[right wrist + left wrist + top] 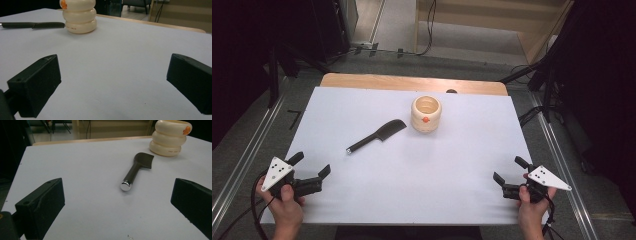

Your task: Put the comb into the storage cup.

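A black knife (377,135) with a shiny handle end lies flat on the white sheet, left of centre; its blade points toward a cream ribbed holder (426,114) with an orange spot. The left gripper view has the knife (137,168) ahead, handle end nearest, and the holder (170,138) at far right. From the right gripper the holder (79,17) stands far left, the knife (32,25) beside it. My left gripper (313,166) rests open near the front left corner. Open too is my right gripper (509,170), at the front right. Both hold nothing.
The white sheet (452,165) covers a wooden table (412,82) whose far edge shows bare. Dark stands and cables (532,75) flank the table on the floor. Bare sheet stretches between the grippers and the objects.
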Tool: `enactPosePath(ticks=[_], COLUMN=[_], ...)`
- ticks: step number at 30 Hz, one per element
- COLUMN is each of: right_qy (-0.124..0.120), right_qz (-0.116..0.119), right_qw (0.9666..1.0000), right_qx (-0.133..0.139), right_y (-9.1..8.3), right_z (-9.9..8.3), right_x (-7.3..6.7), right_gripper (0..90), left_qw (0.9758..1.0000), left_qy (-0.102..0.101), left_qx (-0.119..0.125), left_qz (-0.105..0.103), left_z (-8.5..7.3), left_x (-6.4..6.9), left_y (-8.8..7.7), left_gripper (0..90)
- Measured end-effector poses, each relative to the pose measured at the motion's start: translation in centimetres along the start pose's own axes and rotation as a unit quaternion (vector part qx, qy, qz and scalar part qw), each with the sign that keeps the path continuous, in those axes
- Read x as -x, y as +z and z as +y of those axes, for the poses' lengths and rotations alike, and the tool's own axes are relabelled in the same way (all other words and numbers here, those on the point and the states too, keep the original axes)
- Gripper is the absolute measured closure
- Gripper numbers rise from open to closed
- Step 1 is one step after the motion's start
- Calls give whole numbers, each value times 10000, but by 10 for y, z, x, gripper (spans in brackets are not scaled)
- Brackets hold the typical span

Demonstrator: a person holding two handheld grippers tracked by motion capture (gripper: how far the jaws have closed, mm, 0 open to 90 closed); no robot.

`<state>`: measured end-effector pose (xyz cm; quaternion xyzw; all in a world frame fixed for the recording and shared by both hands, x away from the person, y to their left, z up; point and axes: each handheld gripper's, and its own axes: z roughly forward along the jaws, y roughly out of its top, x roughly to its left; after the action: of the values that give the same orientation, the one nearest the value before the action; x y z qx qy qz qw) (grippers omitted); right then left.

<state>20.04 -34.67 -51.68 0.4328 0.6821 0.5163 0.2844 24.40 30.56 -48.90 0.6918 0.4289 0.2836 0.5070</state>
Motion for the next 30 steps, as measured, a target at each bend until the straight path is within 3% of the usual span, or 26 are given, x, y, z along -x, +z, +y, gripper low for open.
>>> enactPosePath(ticks=[7,9,17,30], right_qy=[32,73,28,37], right_qz=[146,147,180,219], right_qw=[9999,9998,9998,9997], right_qx=[66,113,72,93], right_y=[-1,-2,-1,0], right_z=[-1,-1,-1,-2], right_x=[1,3,1,2], right_gripper=[0,0,0,0], left_qw=[10000,9999,9991,9972], left_qy=[16,33,313,397], left_qx=[5,-43,-83,-273], left_qz=[-38,-146,-279,-564], left_z=[3,6,29,68], left_x=[1,3,17,27], left_y=[-2,-2,2,18], left_gripper=[0,0,0,0])
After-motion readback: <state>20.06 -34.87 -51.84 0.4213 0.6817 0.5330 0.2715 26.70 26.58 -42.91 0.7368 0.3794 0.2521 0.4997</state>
